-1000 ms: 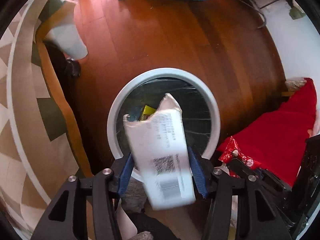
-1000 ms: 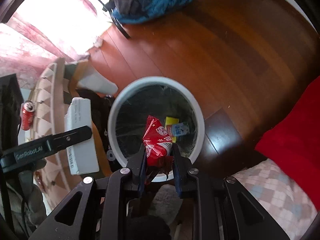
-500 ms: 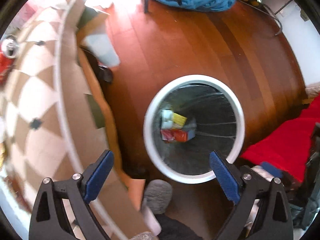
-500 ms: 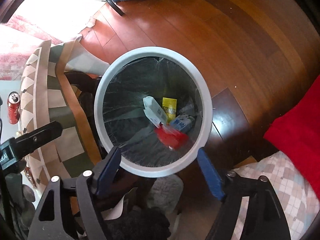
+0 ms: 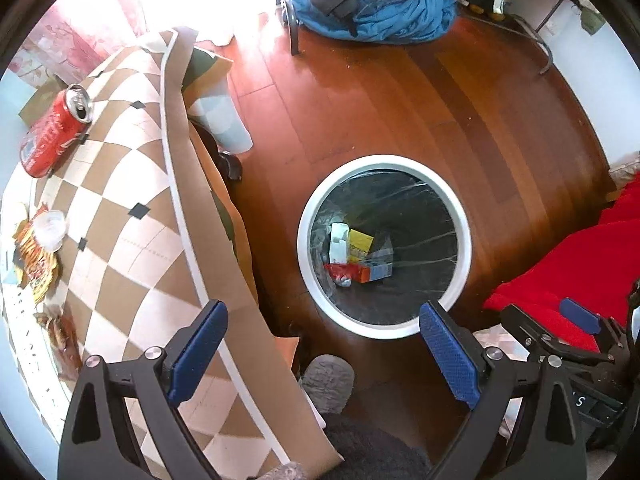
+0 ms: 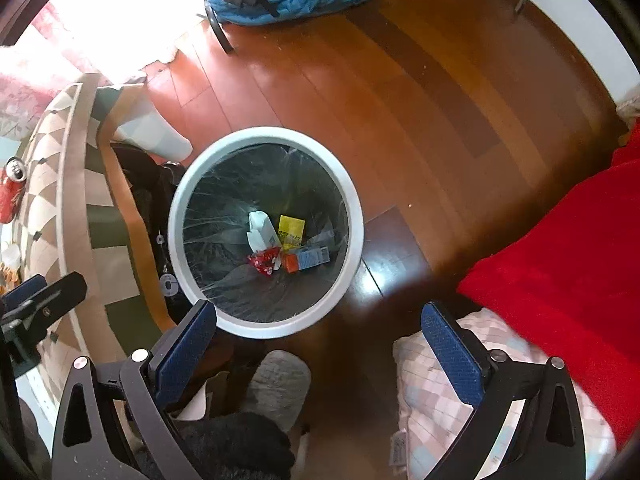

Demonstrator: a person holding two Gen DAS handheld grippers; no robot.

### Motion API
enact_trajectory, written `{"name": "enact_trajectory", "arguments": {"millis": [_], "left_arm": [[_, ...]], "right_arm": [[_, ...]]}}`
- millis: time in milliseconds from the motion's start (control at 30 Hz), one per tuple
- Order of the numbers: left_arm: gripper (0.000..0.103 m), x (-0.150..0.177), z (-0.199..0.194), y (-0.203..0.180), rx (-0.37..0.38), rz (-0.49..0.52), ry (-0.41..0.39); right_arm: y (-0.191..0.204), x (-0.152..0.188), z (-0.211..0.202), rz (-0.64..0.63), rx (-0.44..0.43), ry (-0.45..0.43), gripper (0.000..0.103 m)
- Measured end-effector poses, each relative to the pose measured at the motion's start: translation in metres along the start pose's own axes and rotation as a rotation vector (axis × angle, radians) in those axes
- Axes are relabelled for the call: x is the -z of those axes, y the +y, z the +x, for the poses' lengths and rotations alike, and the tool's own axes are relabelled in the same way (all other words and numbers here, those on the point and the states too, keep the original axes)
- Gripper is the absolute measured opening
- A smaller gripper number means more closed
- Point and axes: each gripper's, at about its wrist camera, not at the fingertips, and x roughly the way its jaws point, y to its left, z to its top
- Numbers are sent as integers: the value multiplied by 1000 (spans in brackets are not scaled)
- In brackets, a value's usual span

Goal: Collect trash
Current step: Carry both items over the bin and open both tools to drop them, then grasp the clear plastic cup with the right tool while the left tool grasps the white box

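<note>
Crumpled wrappers at the far left edge [image 5: 36, 264] are cut off & too blurred to be read. The checked brown-and-cream cloth surface [image 5: 120, 208] carries a red drinks can [image 5: 54, 132] lying on its side. Glossy red-brown wood floor [image 5: 400, 100] is seen beyond, w/ a blue padded bundle [image 5: 380, 12] at the back. The round white-rimmed bin w/ black liner [image 6: 176, 216] stands on the floor; a white carton [image 6: 258, 232], yellow packet [image 6: 291, 230], red wrapper [image 6: 264, 262] & orange-blue box [image 6: 308, 259] lie at its bottom. Left gripper [image 5: 324, 356]: jaws spread wide, nothing between. Right gripper [image 6: 318, 354]: jaws opening, nothing held.
</note>
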Motion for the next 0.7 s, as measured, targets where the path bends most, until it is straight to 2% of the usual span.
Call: {"name": "enact_trajectory", "arguments": {"millis": [500,700], "left_arm": [[98,34,-96,10,38,12,-160],[98,51,-142,29,17,-13,-252]], "right_arm": [[22,28,-100,-34,1,-124,103],[33,44,-150,-23,-28,-206,103]]}}
